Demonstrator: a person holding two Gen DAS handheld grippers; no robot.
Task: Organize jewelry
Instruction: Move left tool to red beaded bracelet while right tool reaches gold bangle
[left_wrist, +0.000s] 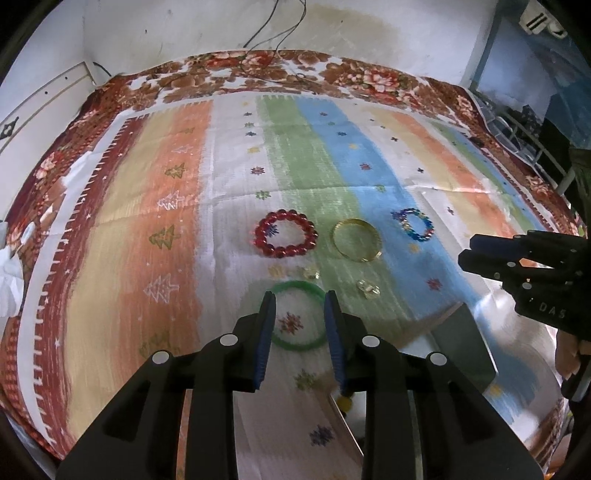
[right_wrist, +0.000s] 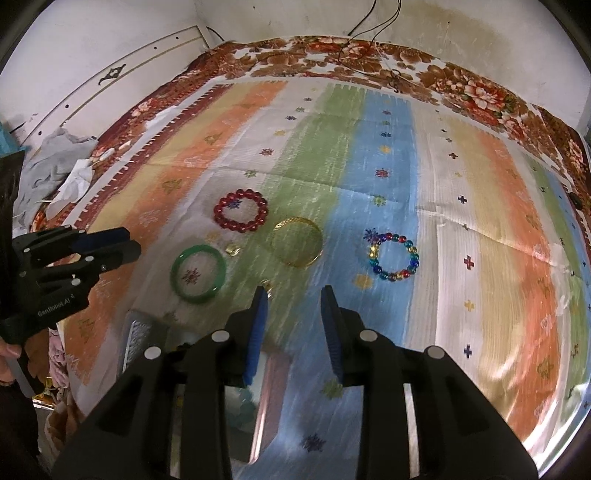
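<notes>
The left gripper hangs low over the striped cloth with its blue-padded fingers spread apart and nothing between them — the green bangle lies flat on the cloth beneath, its ring framed by the two fingers, though contact cannot be told from this view. In the right wrist view the same gripper shows from the side, at the left edge, hovering near the green bangle.

The right gripper also stands open, its jaws wide and empty, above the blue and green stripes of the cloth. Just at its left fingertip a small gold piece peeks out; another small gold piece lies between the green bangle and the gold bangle.

Further out, the red bead bracelet lies flat beyond the green bangle, with the gold bangle to its right and the multicoloured bead bracelet further right still, all apart from each other. Two small gold pieces rest on the cloth between the bangles.

Near the lower edge, a shiny open box sits under the right gripper — pale beads show inside it, blurred. A floral bedcover borders the cloth, and cables trail down the stained wall behind.
</notes>
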